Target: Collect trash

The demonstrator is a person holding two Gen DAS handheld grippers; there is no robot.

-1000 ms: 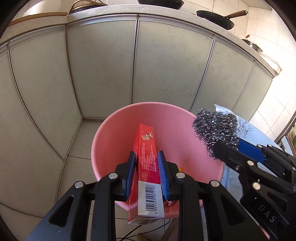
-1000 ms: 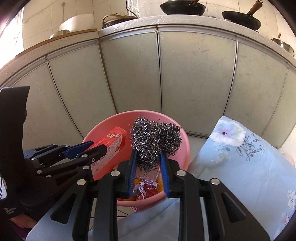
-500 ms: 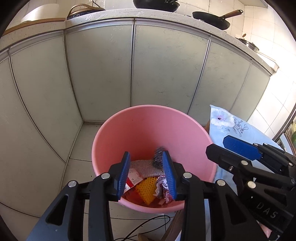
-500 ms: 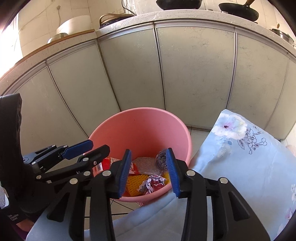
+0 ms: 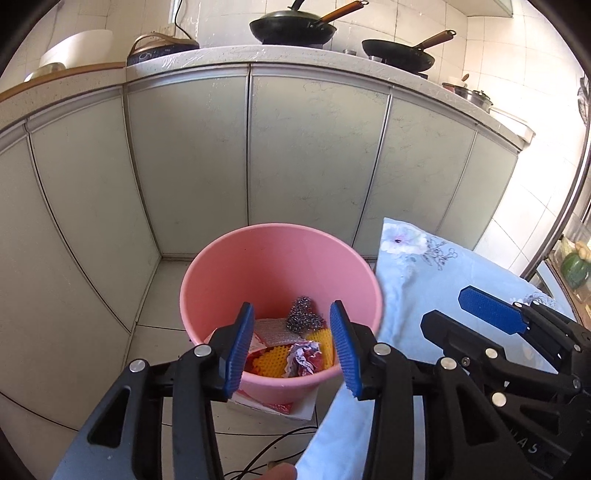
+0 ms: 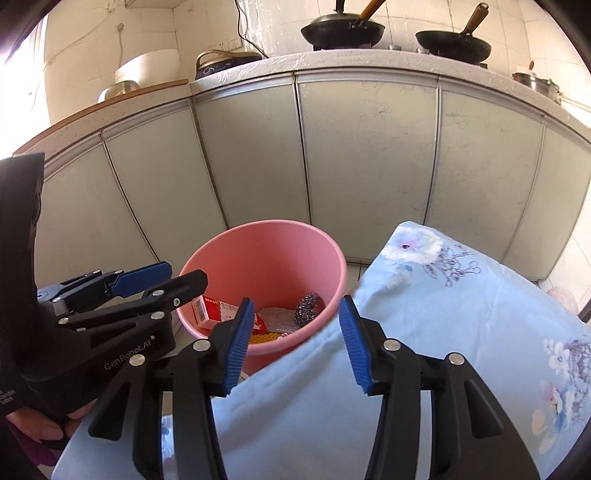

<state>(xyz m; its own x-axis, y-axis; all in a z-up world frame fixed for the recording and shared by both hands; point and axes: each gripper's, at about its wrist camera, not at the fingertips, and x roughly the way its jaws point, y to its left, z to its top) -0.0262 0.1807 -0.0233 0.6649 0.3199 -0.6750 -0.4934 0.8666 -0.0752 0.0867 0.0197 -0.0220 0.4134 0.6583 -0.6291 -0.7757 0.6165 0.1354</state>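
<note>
A pink bucket (image 5: 229,280) (image 6: 332,266) stands on the floor before the cabinets. Inside lie a steel wool ball (image 5: 303,317) (image 6: 306,314), a red box (image 6: 218,308), yellow mesh (image 5: 273,363), bubble wrap (image 5: 271,328) and a crumpled wrapper (image 5: 304,356). My left gripper (image 5: 291,347) hangs above the bucket's near rim, its jaws opening with nothing between them. My right gripper (image 6: 295,343) is over the table's edge to the right of the bucket, jaws also opening and empty. Each gripper shows in the other's view: the right gripper (image 5: 484,314), the left gripper (image 6: 155,280).
A table with a light blue floral cloth (image 6: 461,314) (image 5: 424,269) stands right of the bucket. Grey-green cabinet doors (image 5: 314,166) lie behind, under a counter with two woks (image 5: 291,31). A cable (image 5: 266,446) crosses the floor tiles. A fingertip (image 5: 277,472) shows at the bottom.
The red box dropped from my left gripper and the steel wool from my right; both now lie in the bucket. Both grippers opened and pulled back and up.
</note>
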